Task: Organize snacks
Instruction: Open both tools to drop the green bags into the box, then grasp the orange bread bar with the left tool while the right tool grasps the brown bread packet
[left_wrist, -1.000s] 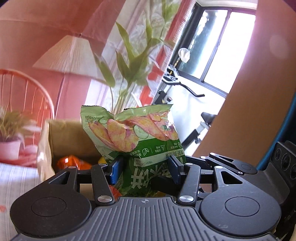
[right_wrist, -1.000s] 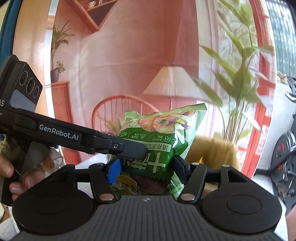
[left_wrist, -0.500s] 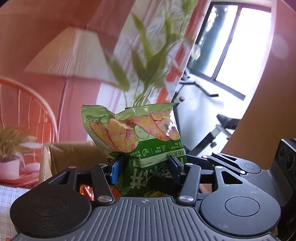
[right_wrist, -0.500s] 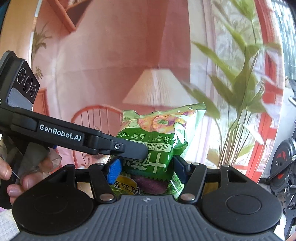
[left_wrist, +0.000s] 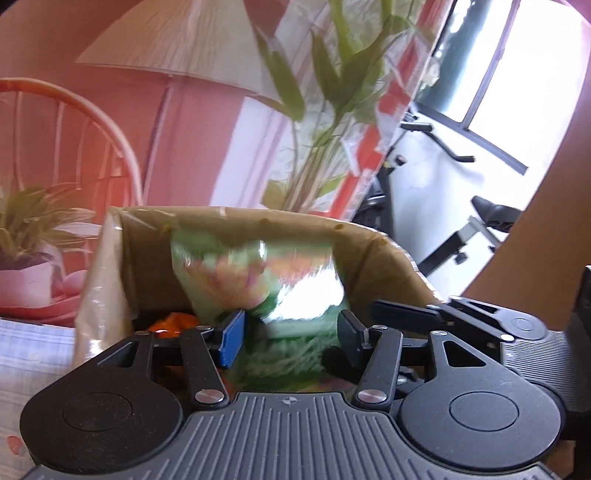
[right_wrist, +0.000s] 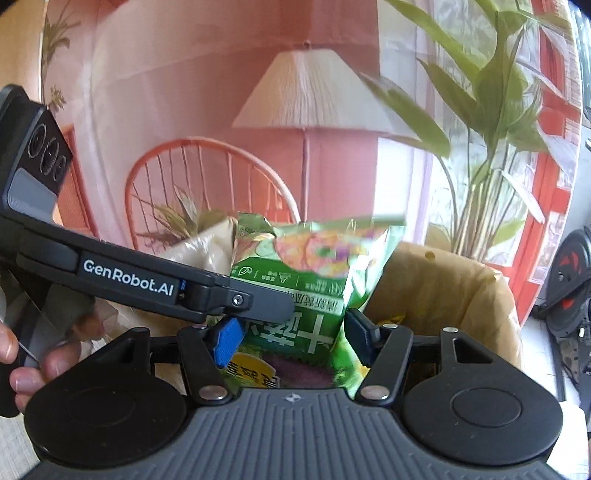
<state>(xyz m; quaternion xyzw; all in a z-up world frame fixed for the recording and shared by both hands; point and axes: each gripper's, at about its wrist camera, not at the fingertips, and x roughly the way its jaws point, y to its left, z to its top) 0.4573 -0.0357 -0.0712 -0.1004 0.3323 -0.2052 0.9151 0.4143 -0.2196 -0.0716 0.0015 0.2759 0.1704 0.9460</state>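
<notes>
My left gripper (left_wrist: 290, 338) has its jaws apart. A green chip bag (left_wrist: 258, 280), motion-blurred, sits between and beyond them, inside the brown cardboard box (left_wrist: 373, 254); I cannot tell if the pads still touch it. My right gripper (right_wrist: 291, 334) is shut on another green chip bag (right_wrist: 314, 273), held upright above the same box (right_wrist: 454, 291). The left gripper's body (right_wrist: 140, 284) crosses the right wrist view just in front of that bag.
An orange snack packet (left_wrist: 173, 323) lies in the box at the left. A potted plant (left_wrist: 33, 251) and a checked cloth (left_wrist: 29, 350) are to the left. A lamp, an orange chair, tall plants and an exercise bike (left_wrist: 480, 225) stand behind.
Both grippers have tilted down toward the box. The left gripper's jaws have spread and its green bag has dropped, blurred, into the box. The right gripper still holds its bag.
</notes>
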